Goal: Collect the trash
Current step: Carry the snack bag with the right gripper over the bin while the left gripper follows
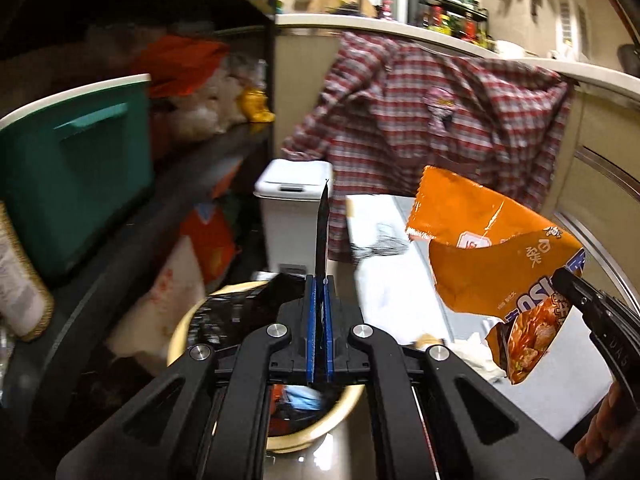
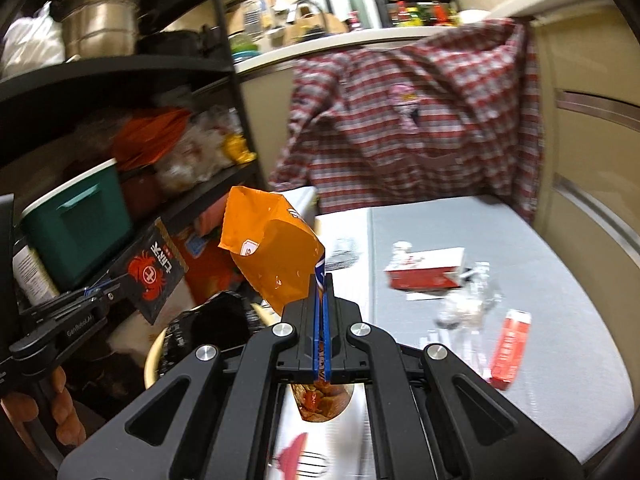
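Observation:
My left gripper [image 1: 319, 280] is shut on a flat black wrapper [image 1: 322, 232], held edge-on above a beige bin [image 1: 304, 436] lined with a black bag. In the right wrist view the same wrapper [image 2: 154, 276] shows a red crab print, held by the left gripper [image 2: 108, 286]. My right gripper [image 2: 321, 280] is shut on an orange noodle packet [image 2: 272, 256], lifted above the table's left edge near the bin [image 2: 154, 356]. The packet [image 1: 488, 248] and right gripper [image 1: 568, 280] also show in the left wrist view.
On the grey table [image 2: 460, 216] lie a red-and-white box [image 2: 428, 272], a small red carton [image 2: 510, 348] and a crushed clear bottle [image 2: 468, 300]. A white lidded bin [image 1: 294, 208] stands behind. A plaid shirt [image 2: 400, 128] hangs off the counter. Cluttered black shelves [image 2: 120, 68] stand at left.

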